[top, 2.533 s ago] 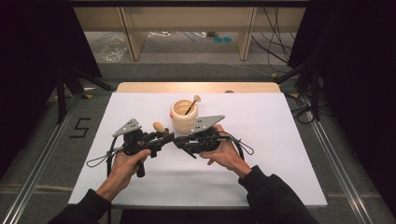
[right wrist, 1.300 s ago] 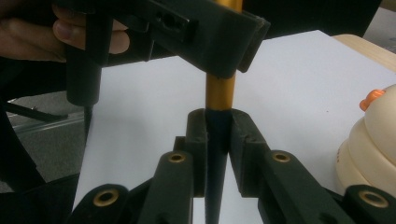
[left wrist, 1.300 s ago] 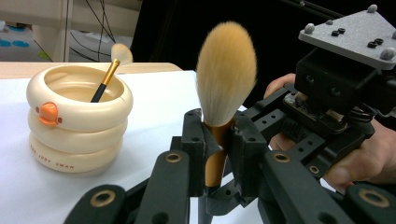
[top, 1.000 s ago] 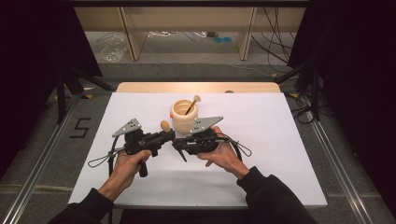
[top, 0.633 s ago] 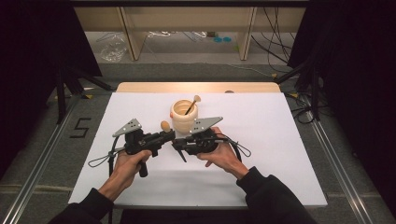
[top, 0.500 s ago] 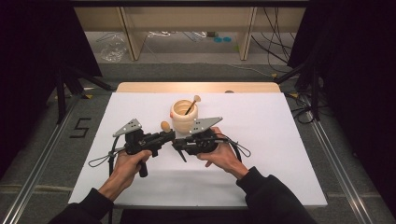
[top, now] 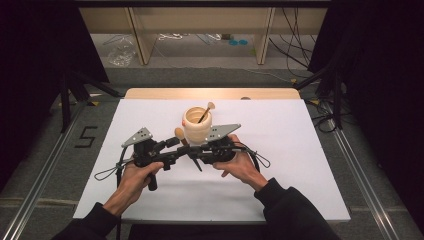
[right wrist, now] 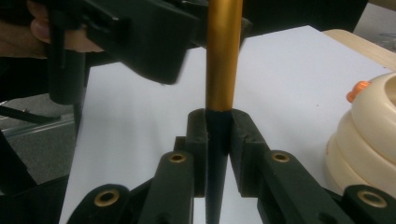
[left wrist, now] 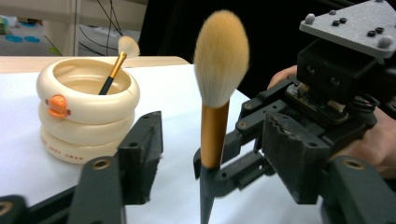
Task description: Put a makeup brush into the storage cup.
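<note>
A white table (top: 300, 165) stands in a dark-curtained room, wooden shelving behind it. Near the table's middle sits a cream ringed holder (top: 196, 125) that already contains one small brush (top: 204, 112). Just in front of it, the two grippers meet around a second, larger makeup brush (left wrist: 219, 84), which stands upright with its bristles up. The left gripper (left wrist: 210, 154) has just been opening: its jaws are now spread to either side of the gold ferrule, apart from it, with the brush between them but no longer pinched. The right gripper (right wrist: 218, 140) has its jaws pressed together on the brush's dark handle, just below the ferrule, and alone carries it. The change reads as a hand-over completed from left to right. Judged from this, the brush is ready to go into the holder beside the first, provided the left gripper backs clear without knocking the bristles.
</note>
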{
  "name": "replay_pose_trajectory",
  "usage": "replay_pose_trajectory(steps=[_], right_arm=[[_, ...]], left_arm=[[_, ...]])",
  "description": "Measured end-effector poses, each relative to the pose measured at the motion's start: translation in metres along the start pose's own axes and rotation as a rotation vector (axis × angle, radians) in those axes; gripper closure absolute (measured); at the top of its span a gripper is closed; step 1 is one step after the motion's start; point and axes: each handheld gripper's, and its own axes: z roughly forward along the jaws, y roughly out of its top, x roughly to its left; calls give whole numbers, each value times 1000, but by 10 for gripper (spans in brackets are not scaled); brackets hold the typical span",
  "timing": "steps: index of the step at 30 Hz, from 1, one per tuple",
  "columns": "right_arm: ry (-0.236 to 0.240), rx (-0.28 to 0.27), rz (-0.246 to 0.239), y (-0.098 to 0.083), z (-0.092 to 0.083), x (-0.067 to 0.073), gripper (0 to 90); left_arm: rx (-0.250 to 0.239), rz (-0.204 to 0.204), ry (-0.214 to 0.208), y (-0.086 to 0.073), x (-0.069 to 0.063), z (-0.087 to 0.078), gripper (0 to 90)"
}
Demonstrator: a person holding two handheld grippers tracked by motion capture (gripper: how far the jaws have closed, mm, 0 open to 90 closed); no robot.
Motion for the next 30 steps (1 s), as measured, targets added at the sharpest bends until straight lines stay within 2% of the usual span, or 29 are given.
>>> replay_pose_trajectory(steps=[1,2,8,10,11,12,13,14,15,16,17,18,19,22,24,25,26,27,28,29,30], right_arm=[[-1,-4,7,0,-1,-1,796],[-4,-3,7,0,-3,-2,797],[-50,-29,25,1,-10,-10,796],[-57,-28,32,1,-12,-12,796],[-52,-25,40,1,-13,-13,796],[-66,-44,30,1,-13,-14,796],[-56,-32,42,1,-15,-15,796],[-64,-31,45,1,-15,-15,796],[-71,-40,38,1,-16,-17,796],[-71,-36,52,1,-17,-18,796],[-81,-51,44,1,-16,-19,796],[-69,-46,62,1,-17,-19,796],[-82,-52,57,1,-17,-20,796],[-84,-57,72,1,-19,-23,796],[-101,-76,73,1,-20,-25,796],[-99,-60,81,1,-22,-26,796],[-92,-69,84,2,-21,-27,796],[-110,-85,71,3,-22,-28,796],[-107,-76,84,4,-24,-28,796],[-101,-88,87,5,-24,-29,796],[-117,-88,85,6,-26,-30,796]], left_arm=[[2,1,11,0,-1,-2,363],[3,22,12,0,-1,-3,359],[28,66,21,-5,-4,-12,340],[38,74,41,-8,-5,-16,337],[45,95,39,-10,-4,-18,335],[45,92,47,-11,-4,-20,330],[49,91,56,-13,-3,-22,323],[55,109,58,-15,-3,-25,322],[57,109,67,-17,-3,-27,317],[61,124,67,-18,-2,-29,315],[65,123,77,-20,-2,-31,312],[70,131,79,-22,-2,-33,307],[71,121,94,-24,-3,-34,304],[90,158,95,-29,-2,-37,288],[97,135,110,-33,-1,-38,281],[103,147,111,-34,0,-39,277],[105,139,120,-36,0,-39,275],[107,143,128,-38,1,-40,271],[113,161,132,-38,2,-41,267],[111,153,144,-40,2,-42,265],[117,169,143,-40,3,-43,261]])
